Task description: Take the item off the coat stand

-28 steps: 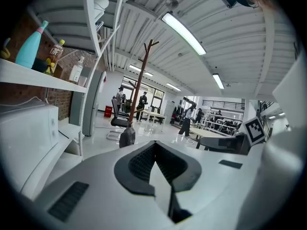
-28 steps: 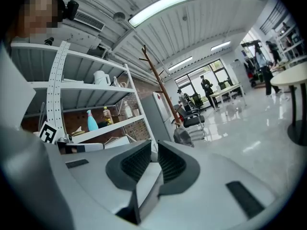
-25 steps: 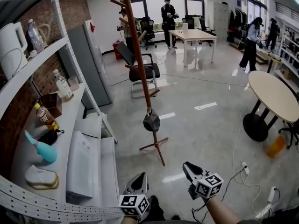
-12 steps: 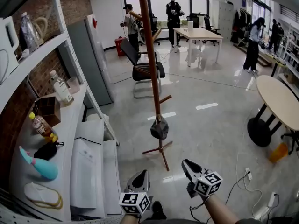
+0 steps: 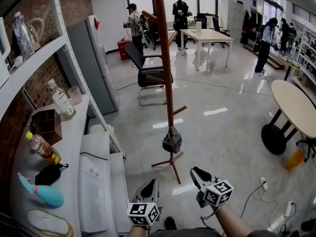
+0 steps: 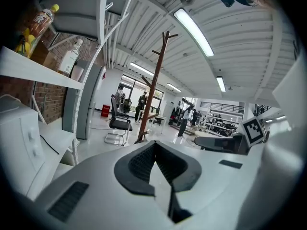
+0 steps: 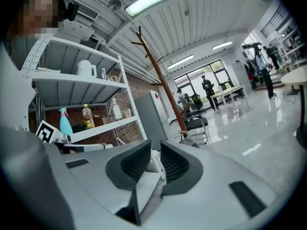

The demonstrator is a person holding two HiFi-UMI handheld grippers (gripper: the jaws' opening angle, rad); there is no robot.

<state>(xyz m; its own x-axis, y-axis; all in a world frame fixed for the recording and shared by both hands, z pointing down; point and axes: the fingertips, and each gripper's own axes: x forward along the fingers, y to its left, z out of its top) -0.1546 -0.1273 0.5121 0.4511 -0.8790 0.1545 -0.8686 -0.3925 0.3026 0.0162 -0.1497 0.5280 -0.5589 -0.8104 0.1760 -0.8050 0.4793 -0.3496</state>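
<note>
A tall brown wooden coat stand (image 5: 167, 78) rises from the glossy floor ahead of me. A dark grey cap-like item (image 5: 172, 143) hangs low on its pole, just above the splayed feet. My left gripper (image 5: 150, 184) and right gripper (image 5: 193, 172) are held side by side at the bottom of the head view, short of the stand and touching nothing. Both are shut and hold nothing. The stand (image 6: 153, 85) shows beyond the left gripper (image 6: 154, 145). In the right gripper view the stand (image 7: 163, 85) and grey item (image 7: 189, 139) lie past the right gripper (image 7: 156, 151).
A white shelf unit (image 5: 74, 132) with bottles, a teal spray bottle (image 5: 42, 191) and white boxes lines the left. A black office chair (image 5: 148, 75) stands behind the coat stand. A round table (image 5: 294, 102) and floor cables (image 5: 261, 186) are at right. Several people stand far back.
I have come closer to the coat stand: it and the hanging item look nearer and sit lower in the head view. Both grippers stay shut, side by side.
</note>
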